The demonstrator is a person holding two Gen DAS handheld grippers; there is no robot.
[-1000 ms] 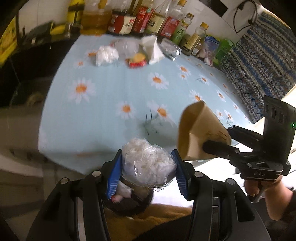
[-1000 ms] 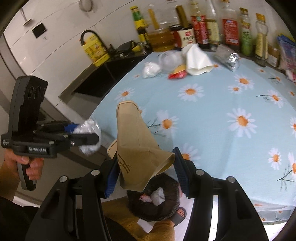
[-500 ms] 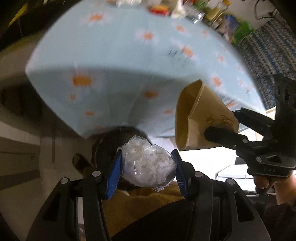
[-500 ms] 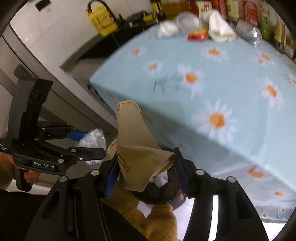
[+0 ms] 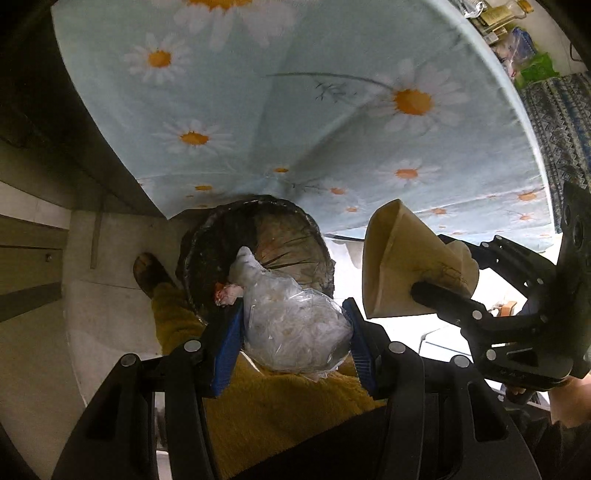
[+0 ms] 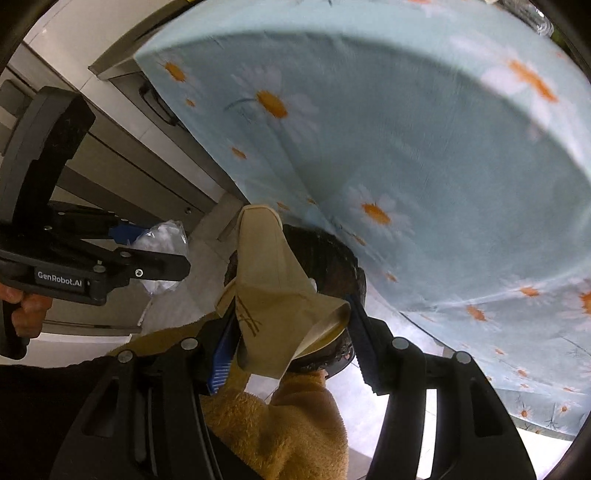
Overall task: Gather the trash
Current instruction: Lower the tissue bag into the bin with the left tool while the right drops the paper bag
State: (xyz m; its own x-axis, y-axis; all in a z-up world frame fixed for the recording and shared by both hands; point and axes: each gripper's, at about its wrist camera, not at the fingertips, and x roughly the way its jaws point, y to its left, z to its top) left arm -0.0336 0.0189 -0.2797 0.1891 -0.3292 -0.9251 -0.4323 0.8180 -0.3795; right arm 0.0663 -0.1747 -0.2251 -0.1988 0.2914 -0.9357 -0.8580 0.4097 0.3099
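My left gripper (image 5: pixel 293 332) is shut on a clear plastic bag of white tissue (image 5: pixel 291 332), held just above the black-lined trash bin (image 5: pixel 258 236) on the floor under the table edge. My right gripper (image 6: pixel 291 332) is shut on a folded brown paper bag (image 6: pixel 269 288), also over the bin (image 6: pixel 332 258). The right gripper with the paper bag (image 5: pixel 402 266) shows to the right in the left wrist view. The left gripper with the tissue bag (image 6: pixel 162 240) shows at the left in the right wrist view.
The table with the blue daisy cloth (image 5: pixel 295 110) overhangs the bin. Grey cabinet fronts (image 6: pixel 122 155) stand at the left. The person's yellow fleece leg (image 5: pixel 258 398) and a foot (image 5: pixel 147 273) are beside the bin. Bottles (image 5: pixel 498 14) stand at the table's far edge.
Both grippers have tilted down from over the table top to over the trash bin below its edge, each still holding its piece of trash.
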